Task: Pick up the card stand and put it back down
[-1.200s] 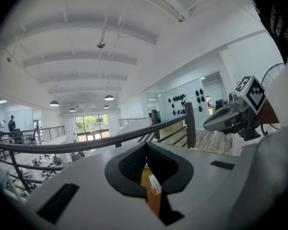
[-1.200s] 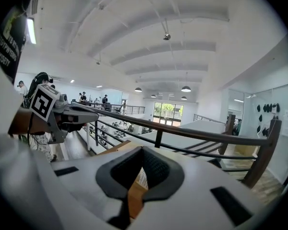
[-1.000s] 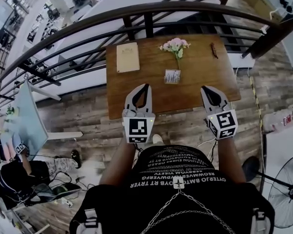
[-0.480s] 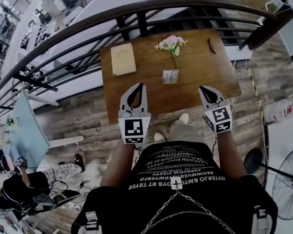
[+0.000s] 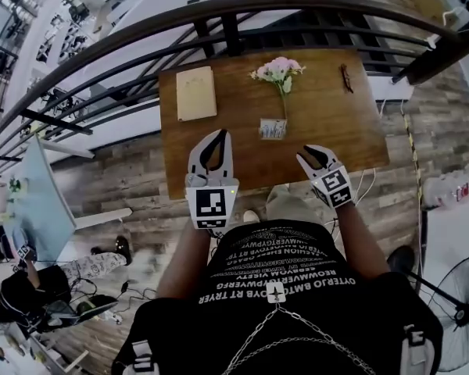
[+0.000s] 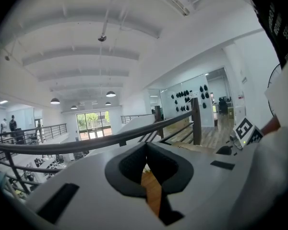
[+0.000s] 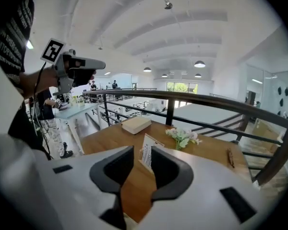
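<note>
The card stand [image 5: 273, 129], a small upright white card, stands in the middle of the wooden table [image 5: 328, 139]. In the right gripper view the card stand [image 7: 147, 154] shows just beyond the gap between the jaws. My right gripper [image 5: 308, 154] hovers low over the table's near edge, right of the stand and apart from it. Its jaws have just been opening, and nothing is between the pads of this gripper [image 7: 142, 147]. My left gripper [image 5: 218, 134] is held over the near left part of the table, tips together and empty, as its own view [image 6: 145, 146] also shows.
A sprig of pink flowers [image 5: 277, 70] lies behind the stand, a tan book [image 5: 195, 93] sits at the table's far left, and a small dark object [image 5: 345, 77] lies at the far right. A dark curved railing [image 5: 219, 14] runs just past the table, with a drop beyond.
My right gripper has sunk towards the table and shifted left, closer to the card stand, and its jaws have parted. The left gripper has eased slightly forward over the table edge.
</note>
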Demonstrator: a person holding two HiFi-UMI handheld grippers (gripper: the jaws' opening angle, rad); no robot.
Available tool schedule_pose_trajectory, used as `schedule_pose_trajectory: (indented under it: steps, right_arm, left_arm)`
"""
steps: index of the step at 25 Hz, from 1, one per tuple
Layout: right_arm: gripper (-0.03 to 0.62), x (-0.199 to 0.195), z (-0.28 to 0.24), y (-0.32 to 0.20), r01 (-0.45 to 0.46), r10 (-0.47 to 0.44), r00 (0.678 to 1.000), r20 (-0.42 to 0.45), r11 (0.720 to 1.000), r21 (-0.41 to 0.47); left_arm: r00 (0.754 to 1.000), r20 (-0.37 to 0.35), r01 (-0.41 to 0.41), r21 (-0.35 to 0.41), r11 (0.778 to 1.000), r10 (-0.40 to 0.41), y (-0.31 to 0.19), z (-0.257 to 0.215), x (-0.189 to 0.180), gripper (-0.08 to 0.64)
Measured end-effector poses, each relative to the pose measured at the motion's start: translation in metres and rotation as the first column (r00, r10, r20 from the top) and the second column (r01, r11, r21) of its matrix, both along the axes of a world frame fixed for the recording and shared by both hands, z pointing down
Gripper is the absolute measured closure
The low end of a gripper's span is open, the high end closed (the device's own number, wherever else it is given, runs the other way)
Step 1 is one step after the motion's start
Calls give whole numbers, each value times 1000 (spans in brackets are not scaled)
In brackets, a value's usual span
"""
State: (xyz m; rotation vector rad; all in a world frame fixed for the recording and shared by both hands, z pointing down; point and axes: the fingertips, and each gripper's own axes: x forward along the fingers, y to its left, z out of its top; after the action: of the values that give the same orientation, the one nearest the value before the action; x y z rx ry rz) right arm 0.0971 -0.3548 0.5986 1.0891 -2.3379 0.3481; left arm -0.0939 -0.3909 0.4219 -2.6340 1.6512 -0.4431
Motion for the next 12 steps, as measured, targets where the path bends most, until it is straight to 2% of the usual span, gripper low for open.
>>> schedule_pose_trajectory:
  steps: [2, 12]
  right_arm:
    - [453, -4, 14, -11, 30, -30, 1000, 7, 999, -29]
    - [420, 1, 87, -48, 69, -63, 997, 44, 983, -172]
  left_arm:
    - [1000, 8, 8, -4, 1000, -8, -11, 2, 3, 535]
    - [999, 30, 26, -62, 998, -24, -55, 24, 23, 535]
